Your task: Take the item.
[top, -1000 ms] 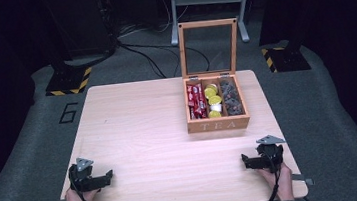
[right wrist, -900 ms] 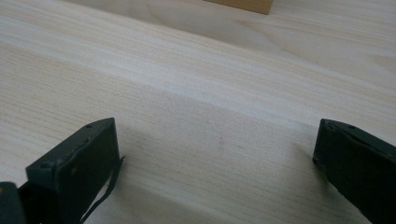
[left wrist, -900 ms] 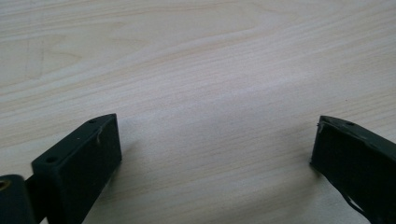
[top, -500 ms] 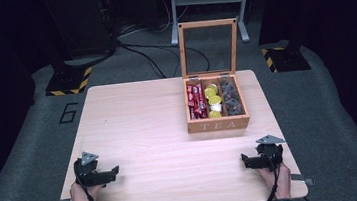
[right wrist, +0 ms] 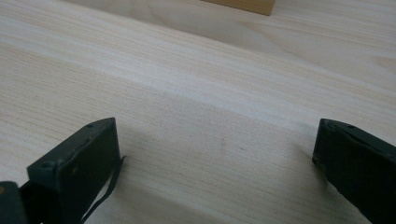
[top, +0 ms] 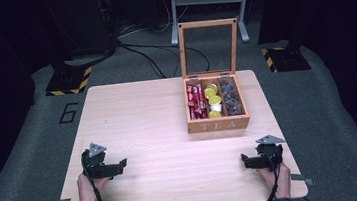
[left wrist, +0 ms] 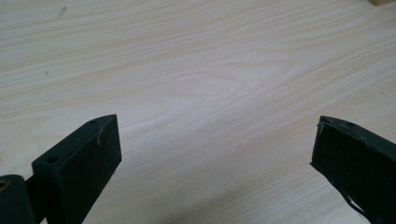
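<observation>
A wooden tea box (top: 218, 124) marked TEA stands at the table's right middle, its glass lid upright. Inside are red packets (top: 196, 101) on the left, yellow and white capsules (top: 213, 99) in the middle and dark pods (top: 232, 100) on the right. My left gripper (top: 121, 165) hovers near the front left of the table, open, with bare wood between its jaws (left wrist: 215, 140). At the front right, my right gripper (top: 245, 161) is open too, over bare wood (right wrist: 217, 140). A corner of the tea box (right wrist: 243, 5) shows far ahead of it.
The light wooden table (top: 139, 125) has wide bare room left of the box. Around it lies grey carpet with a "6" mark (top: 68, 112), black stands with yellow-black bases (top: 66, 82) and cables behind.
My left gripper has moved to the right and a little forward over the table. The right gripper has stayed in place.
</observation>
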`<state>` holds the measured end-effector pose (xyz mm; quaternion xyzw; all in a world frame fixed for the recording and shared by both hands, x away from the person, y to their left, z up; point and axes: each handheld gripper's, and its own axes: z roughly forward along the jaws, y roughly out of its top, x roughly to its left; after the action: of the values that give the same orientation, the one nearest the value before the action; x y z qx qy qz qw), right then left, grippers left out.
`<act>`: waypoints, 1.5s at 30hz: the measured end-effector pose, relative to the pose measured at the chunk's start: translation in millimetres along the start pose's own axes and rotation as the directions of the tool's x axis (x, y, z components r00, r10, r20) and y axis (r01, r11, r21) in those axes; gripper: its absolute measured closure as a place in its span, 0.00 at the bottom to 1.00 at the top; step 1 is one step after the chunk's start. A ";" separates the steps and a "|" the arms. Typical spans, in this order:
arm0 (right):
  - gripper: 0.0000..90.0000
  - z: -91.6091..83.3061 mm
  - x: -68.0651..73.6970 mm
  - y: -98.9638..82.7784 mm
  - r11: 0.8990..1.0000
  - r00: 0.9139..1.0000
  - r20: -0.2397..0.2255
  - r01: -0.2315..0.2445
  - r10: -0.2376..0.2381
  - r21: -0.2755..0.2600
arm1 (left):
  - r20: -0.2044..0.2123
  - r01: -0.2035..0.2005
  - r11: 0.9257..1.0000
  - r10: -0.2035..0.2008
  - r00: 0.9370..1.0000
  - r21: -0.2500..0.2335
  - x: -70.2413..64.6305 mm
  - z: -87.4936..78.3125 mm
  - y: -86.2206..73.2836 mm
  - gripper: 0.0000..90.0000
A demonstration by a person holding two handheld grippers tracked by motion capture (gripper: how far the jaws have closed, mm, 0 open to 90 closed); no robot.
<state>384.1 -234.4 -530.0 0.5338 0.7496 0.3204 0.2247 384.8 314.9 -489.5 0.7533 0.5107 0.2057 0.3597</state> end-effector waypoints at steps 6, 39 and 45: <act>0.00 -0.1 0.2 -0.1 1.000 1.000 0.001 -0.001 0.001 0.000 | 0.019 -0.018 1.000 0.019 1.000 -0.008 -8.5 3.0 11.8 0.02; 0.00 0.0 0.0 0.0 1.000 1.000 0.000 0.000 0.000 0.000 | 0.095 -0.141 0.990 0.142 0.985 -0.019 -40.7 17.8 65.2 0.04; 0.00 0.0 0.0 0.0 1.000 1.000 0.000 0.000 0.000 0.000 | 0.103 -0.147 0.989 0.150 0.983 -0.031 -46.6 20.6 75.4 0.04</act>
<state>384.1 -234.4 -530.0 0.5337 0.7496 0.3205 0.2249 427.2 248.7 -443.6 0.7948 0.4310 0.1982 0.3785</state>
